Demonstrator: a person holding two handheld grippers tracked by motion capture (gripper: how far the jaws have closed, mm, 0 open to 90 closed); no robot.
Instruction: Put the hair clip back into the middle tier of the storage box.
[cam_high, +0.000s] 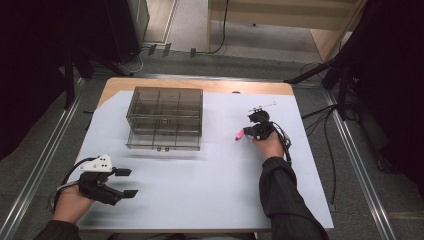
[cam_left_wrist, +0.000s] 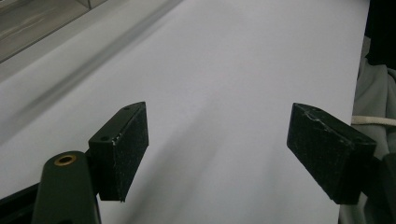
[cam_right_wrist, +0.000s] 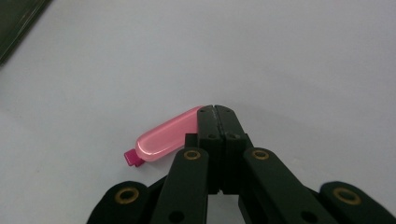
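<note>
A small pink tube-shaped thing (cam_right_wrist: 163, 136) with a darker magenta cap lies on the white sheet. My right gripper (cam_right_wrist: 215, 110) is shut, its jaws pressed flat together with nothing between them. The tube lies against the left side of those jaws; I cannot tell whether it touches them. In the high view the pink thing (cam_high: 239, 134) lies just left of the right gripper (cam_high: 249, 131), at the right middle of the table. My left gripper (cam_high: 127, 182) rests near the front left corner and stands wide open (cam_left_wrist: 224, 144) over bare sheet.
A clear smoky drawer box (cam_high: 165, 118) with several compartments stands at the back left of the white sheet (cam_high: 210, 190); its edge (cam_left_wrist: 28, 23) also shows in the left gripper view. A thin white stick (cam_high: 267, 105) lies behind the right gripper. Tripod legs stand beside the table.
</note>
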